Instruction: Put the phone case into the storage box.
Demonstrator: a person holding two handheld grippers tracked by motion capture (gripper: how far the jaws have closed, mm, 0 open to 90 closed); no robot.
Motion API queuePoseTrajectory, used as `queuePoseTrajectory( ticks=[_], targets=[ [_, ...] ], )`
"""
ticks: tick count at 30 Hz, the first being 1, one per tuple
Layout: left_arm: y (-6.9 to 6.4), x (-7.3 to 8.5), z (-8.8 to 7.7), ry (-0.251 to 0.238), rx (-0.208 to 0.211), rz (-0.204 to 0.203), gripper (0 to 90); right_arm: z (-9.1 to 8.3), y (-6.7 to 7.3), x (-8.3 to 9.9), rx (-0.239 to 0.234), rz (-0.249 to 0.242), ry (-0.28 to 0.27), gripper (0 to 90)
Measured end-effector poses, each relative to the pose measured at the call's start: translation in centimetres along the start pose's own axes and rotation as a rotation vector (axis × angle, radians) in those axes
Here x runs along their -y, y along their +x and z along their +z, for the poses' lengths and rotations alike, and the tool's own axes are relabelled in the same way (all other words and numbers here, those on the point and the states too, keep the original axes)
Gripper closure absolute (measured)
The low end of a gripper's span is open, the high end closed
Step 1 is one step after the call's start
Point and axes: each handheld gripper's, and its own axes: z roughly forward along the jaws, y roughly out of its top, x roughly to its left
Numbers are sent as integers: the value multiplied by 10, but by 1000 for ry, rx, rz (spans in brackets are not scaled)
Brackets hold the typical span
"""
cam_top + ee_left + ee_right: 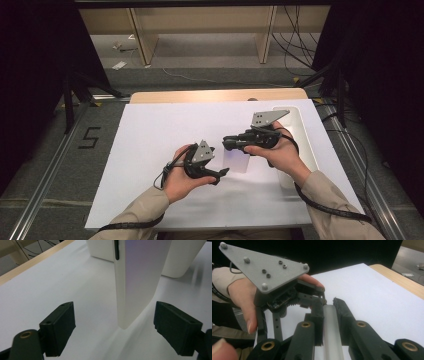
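Observation:
A thin white slab (236, 161) stands on edge on the white table sheet (150, 135), one lower corner touching it. My right gripper (228, 144) is shut on the slab's top edge (331, 332), coming in level from the right. In the left gripper view the slab (140, 277) rises just ahead, with a dark slot on its narrow side. My left gripper (116, 327) is open, its pads (58, 327) wide to either side of the slab's lower corner and not touching it. From above, the left gripper (220, 175) sits just left of and below the slab.
A long white tray (302, 142) lies along the sheet's right side, behind the right hand, and appears as a white tray (177, 260) beyond the slab. A wooden table edge (215, 95) runs along the back. The left gripper's grey plate (262, 267) is close to the right jaws.

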Motion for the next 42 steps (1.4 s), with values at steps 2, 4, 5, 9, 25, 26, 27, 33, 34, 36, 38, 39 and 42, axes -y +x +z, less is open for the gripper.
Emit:
queuePoseTrajectory(
  ticks=[2,4,5,9,25,26,27,33,34,36,38,39,42],
  targets=[
    [0,0,1,1,3,0,174,0,0,0,-5,1,2,799],
    [0,1,1,5,8,3,177,1,1,-1,-11,0,-1,799],
    [0,1,2,8,8,4,180,1,1,-1,-14,0,0,798],
    [0,3,3,13,26,8,197,1,2,-1,-25,1,1,799],
    [1,5,6,6,89,20,304,5,4,-1,-52,8,1,799],
    [1,5,7,5,99,20,310,5,4,-1,-54,10,2,799],
    [1,5,7,3,105,23,318,5,4,0,-56,12,2,799],
    [0,6,9,12,134,34,382,6,4,0,-60,16,-1,799],
    [0,6,9,11,138,34,396,6,4,0,-62,18,-3,799],
    [0,5,8,12,140,40,420,6,4,0,-64,19,-5,799],
    [0,5,8,9,143,44,449,6,4,0,-67,22,-5,799],
    [0,5,8,7,144,46,462,6,4,0,-70,24,-5,799],
    [0,4,7,0,154,56,512,6,4,0,-72,29,-6,799]
  ],
)
